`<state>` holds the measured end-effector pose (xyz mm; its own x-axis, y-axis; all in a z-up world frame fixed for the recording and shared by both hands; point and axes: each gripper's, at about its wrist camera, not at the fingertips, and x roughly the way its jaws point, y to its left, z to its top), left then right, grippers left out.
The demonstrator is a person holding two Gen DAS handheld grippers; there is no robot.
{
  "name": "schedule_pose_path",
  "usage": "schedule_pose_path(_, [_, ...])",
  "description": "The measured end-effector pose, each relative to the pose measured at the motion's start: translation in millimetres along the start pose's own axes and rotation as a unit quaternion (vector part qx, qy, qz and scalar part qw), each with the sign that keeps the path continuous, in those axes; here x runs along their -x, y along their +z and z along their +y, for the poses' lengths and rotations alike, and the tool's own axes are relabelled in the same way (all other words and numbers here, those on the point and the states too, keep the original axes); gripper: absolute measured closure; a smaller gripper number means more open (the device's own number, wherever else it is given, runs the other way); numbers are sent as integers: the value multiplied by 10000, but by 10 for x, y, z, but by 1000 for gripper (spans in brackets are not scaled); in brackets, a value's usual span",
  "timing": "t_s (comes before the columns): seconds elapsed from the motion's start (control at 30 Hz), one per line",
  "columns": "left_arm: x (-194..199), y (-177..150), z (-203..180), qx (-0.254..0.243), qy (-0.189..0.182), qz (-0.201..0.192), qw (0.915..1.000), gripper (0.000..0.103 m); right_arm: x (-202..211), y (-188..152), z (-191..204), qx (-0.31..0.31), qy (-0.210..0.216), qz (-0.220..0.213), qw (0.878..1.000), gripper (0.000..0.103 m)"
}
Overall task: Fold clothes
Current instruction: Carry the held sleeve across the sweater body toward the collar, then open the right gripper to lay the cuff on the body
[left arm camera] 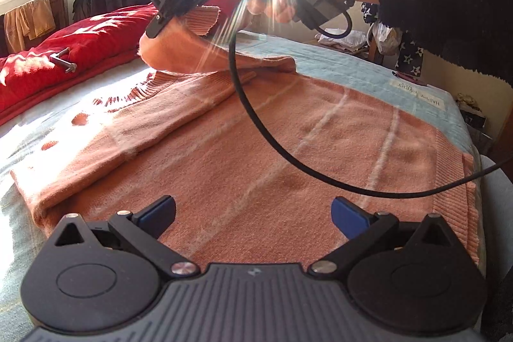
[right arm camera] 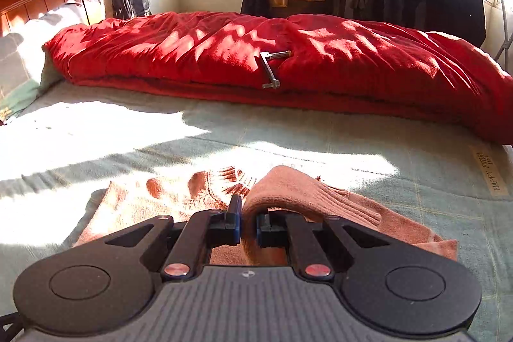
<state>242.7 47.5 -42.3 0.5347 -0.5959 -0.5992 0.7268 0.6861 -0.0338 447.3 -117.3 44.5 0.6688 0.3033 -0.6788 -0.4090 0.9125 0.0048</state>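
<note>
The right gripper [right arm camera: 247,221] is closed tight on a fold of the peach sweater [left arm camera: 256,149], its jaws nearly together with the ribbed cuff of a sleeve [right arm camera: 301,197] draped over the right-hand finger. Seen from the left wrist, that gripper holds the sleeve lifted above the sweater's upper part, near the collar, with the person's hand [left arm camera: 279,5] around the handle and a black cable [left arm camera: 243,104] looping down from it. The left gripper [left arm camera: 253,213] stands wide, holding nothing, poised over the lower body of the sweater close to the ribbed hem.

The sweater lies spread on the pale blue bed cover [left arm camera: 368,66], its hem toward the near edge of the bed and its collar toward the red quilt [right arm camera: 256,53] that runs along the far side. The far side of the garment is already doubled inward: a long layer lies over the body with a straight folded edge. The lifted sleeve, I judge, is being carried across or laid down as part of that same side fold.

So the fold looks partly made. The side nearer the hem corner still lies flat and single, and the body is at full length, so that side and the lengthwise fold seem to remain.
</note>
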Motion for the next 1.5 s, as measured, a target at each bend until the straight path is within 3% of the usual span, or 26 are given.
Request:
schedule_pose_path(0.3, [44,-10,11,14,33,-43,10000,1,-391,-153,415,1006,-167,554,9932,92])
schedule_pose_path(0.7, [97,4,-1,-9,-9,-152,9999,1,-541,-314,861,2106,-269,991,9722,60])
schedule_pose_path(0.87, [114,0,-24,-29,-53,-188,9998,1,-480,-309,954,2297,-214,965,9682,58])
schedule_pose_path(1.17, [130,3,-47,-40,-207,-258,9994,1,-27,-295,717,2003,47,852,9760,46])
schedule_pose_path(1.3, [130,1,-18,41,-152,-278,9995,1,192,-321,368,1771,-268,773,9808,46])
schedule_pose_path(1.5, [235,12,163,507,-270,-622,9964,1,460,-605,-342,567,-745,783,9925,46])
